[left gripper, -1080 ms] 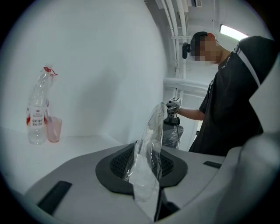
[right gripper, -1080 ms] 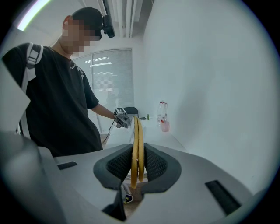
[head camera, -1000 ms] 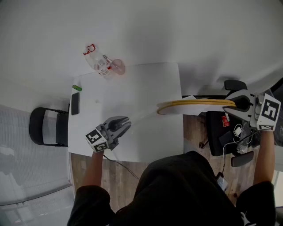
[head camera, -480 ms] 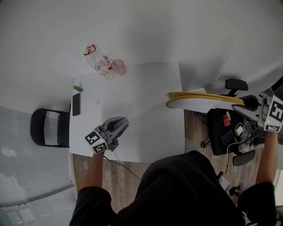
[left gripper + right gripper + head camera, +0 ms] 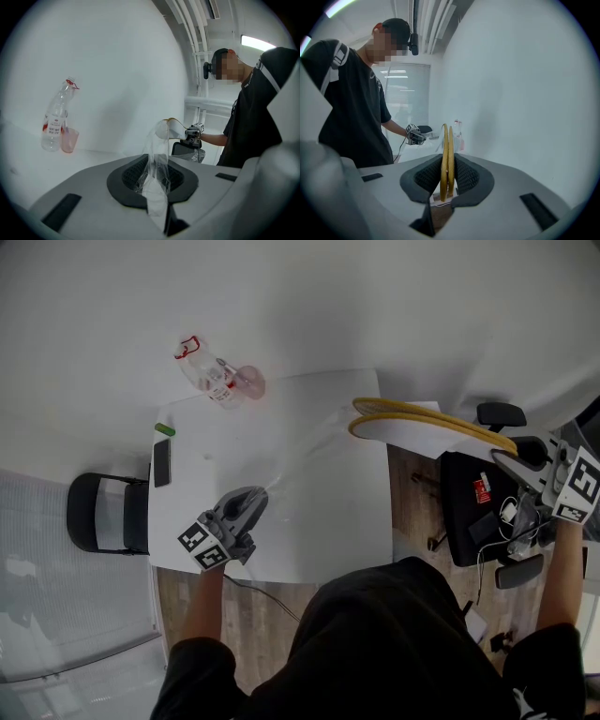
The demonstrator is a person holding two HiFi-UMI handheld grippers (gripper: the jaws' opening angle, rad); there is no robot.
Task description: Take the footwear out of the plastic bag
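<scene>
White wall is seen behind a white worktop (image 5: 319, 540), at whose far left corner a clear bottle (image 5: 208, 373) and a pink cup (image 5: 251, 382) are stood side by side. A dark phone (image 5: 160, 462) is laid along the left edge, with a small green object (image 5: 164, 429) just beyond it. Near the front left corner the left gripper (image 5: 255, 500) is held low, its jaws pressed together on one end of the clear plastic bag (image 5: 305, 465), which is stretched taut toward the right edge. Past that edge, over the floor, the flat yellow-edged footwear (image 5: 427, 423) is pinched as a pair between the jaws of the right gripper (image 5: 511, 454). Its toe end is met by the bag's far end, and whether the toes are inside the bag cannot be told.
</scene>
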